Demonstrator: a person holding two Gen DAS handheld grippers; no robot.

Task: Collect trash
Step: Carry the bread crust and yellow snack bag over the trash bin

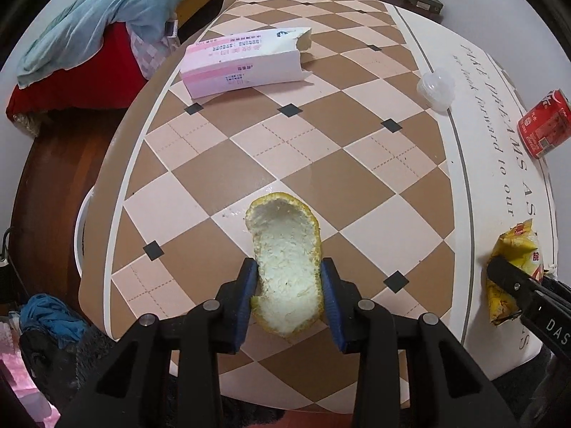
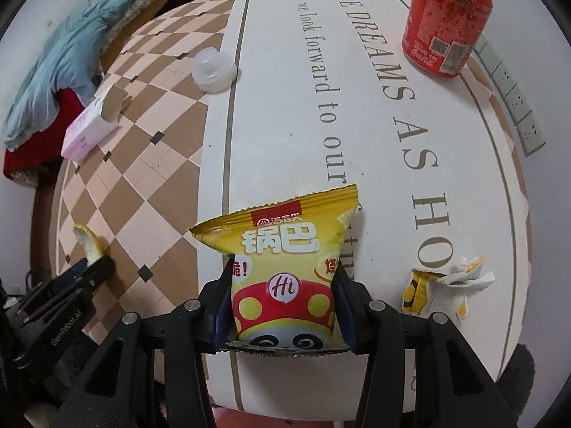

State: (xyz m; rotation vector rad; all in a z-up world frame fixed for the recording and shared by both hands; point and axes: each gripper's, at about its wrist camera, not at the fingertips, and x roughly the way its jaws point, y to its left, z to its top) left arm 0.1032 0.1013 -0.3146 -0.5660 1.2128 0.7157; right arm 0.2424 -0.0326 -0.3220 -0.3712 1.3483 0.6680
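Note:
My left gripper (image 1: 289, 278) is shut on a piece of orange peel (image 1: 285, 253), white pith up, just above the checkered table (image 1: 228, 178). My right gripper (image 2: 282, 278) is shut on a yellow snack bag (image 2: 285, 260) with a panda print, held over the white part of the table (image 2: 285, 125). In the left wrist view the snack bag (image 1: 514, 271) and right gripper show at the right edge. In the right wrist view the peel (image 2: 87, 242) and left gripper show at the left.
A pink and white torn carton (image 1: 246, 64) lies far left on the table. A clear plastic lid (image 1: 437, 87) sits mid-table. A red cola can (image 2: 446, 21) stands at the far right. A crumpled yellow wrapper (image 2: 442, 289) lies right of my right gripper. A power strip (image 2: 514, 100) runs along the wall.

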